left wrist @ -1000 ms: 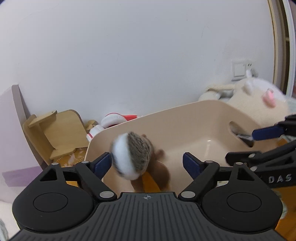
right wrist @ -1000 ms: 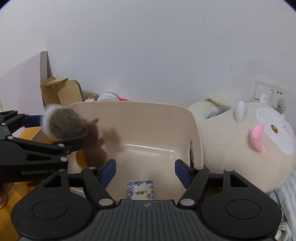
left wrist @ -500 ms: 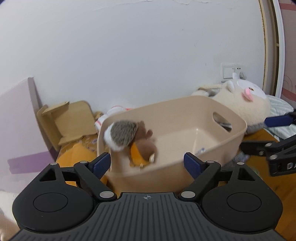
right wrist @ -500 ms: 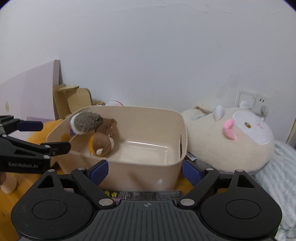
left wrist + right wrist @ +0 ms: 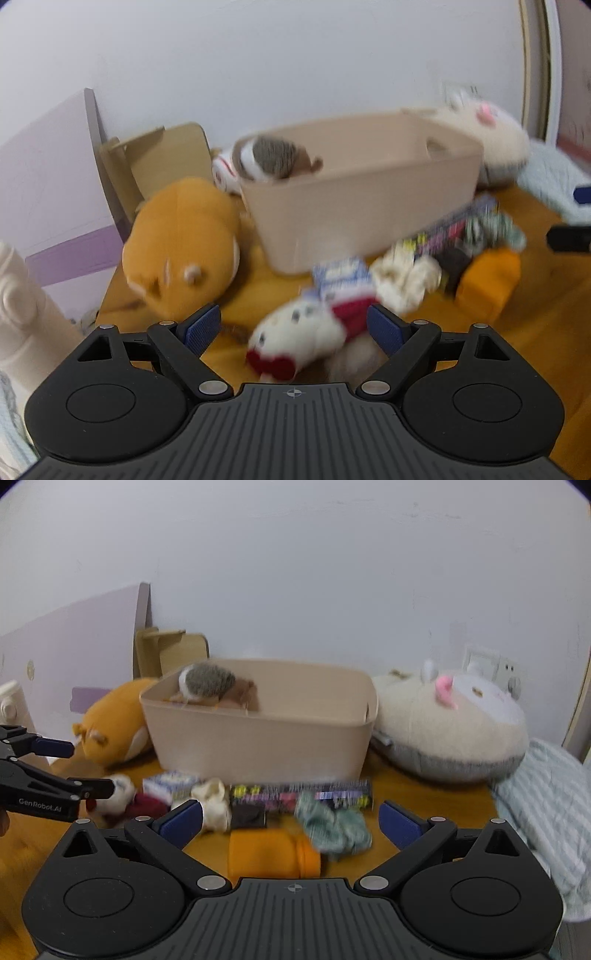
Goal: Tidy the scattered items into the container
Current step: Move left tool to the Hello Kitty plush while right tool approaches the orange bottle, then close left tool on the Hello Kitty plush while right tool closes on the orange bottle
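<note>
The beige plastic tub (image 5: 258, 734) stands near the back of the orange-brown wooden counter (image 5: 424, 797), close to the white wall. One thing is plainly in it: a small brown plush hedgehog with grey spines (image 5: 208, 685), lying against the tub's left end and showing above the rim. Whether anything else lies on the tub's floor cannot be told from here.

Most of the job looks undone. In front of the tub a row of loose things lies on the counter: a white plush toy with red trim (image 5: 306, 332), a small blue-and-white printed packet (image 5: 170, 781), a cream fabric bundle (image 5: 214, 805), a long flat dark box with bright print (image 5: 301, 794), a small dark square item (image 5: 247, 818), a crumpled pale green cloth (image 5: 332, 827) and an orange soft roll (image 5: 269, 853). A large orange plush animal (image 5: 114, 720) lies beside the tub's left end and a big cream plush with a pink nose (image 5: 450, 720) beside its right; whether these count as items to tidy is unclear.

The left tool (image 5: 293, 328) is spread wide and grips nothing; the white toy lies between its blue pads but beneath them, and contact cannot be made out through the blur. The right tool (image 5: 291, 821) is likewise spread wide and empty, above the green cloth and orange roll.
</note>
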`<state>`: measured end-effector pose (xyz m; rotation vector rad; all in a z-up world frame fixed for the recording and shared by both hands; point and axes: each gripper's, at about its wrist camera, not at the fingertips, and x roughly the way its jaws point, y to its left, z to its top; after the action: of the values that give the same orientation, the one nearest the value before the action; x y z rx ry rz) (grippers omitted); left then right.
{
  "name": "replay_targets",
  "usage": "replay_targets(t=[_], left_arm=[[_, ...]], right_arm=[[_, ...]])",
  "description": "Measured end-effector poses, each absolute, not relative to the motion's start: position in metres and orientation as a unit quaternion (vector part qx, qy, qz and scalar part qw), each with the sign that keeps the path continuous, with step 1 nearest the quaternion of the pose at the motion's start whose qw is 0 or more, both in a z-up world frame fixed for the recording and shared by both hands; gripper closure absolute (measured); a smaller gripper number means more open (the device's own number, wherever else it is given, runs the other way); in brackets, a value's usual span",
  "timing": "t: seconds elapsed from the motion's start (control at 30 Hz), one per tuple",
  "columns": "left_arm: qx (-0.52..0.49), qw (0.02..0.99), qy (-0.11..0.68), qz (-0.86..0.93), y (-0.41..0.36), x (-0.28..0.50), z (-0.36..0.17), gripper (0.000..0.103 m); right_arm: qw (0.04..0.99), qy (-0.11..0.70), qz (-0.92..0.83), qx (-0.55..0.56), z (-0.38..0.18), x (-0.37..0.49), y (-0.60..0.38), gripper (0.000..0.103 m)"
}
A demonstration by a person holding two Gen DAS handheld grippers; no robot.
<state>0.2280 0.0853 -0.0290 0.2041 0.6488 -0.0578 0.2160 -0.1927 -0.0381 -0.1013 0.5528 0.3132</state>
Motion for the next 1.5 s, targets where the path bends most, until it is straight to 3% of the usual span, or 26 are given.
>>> replay_targets(t=[0.8, 1.5], left_arm=[[0.309, 0.900, 0.307, -0.028, 0.088, 0.246, -0.085, 0.015], [0.291, 0.912, 0.278, -0.081, 0.076, 0.278, -0.090, 0.015]], right_arm=[[0.930, 0.333, 0.126, -0.092, -0.110, 0.225, -0.168, 0.000], [0.931, 0.342, 0.112, -0.063, -0.136, 0.265, -0.157, 0.000]])
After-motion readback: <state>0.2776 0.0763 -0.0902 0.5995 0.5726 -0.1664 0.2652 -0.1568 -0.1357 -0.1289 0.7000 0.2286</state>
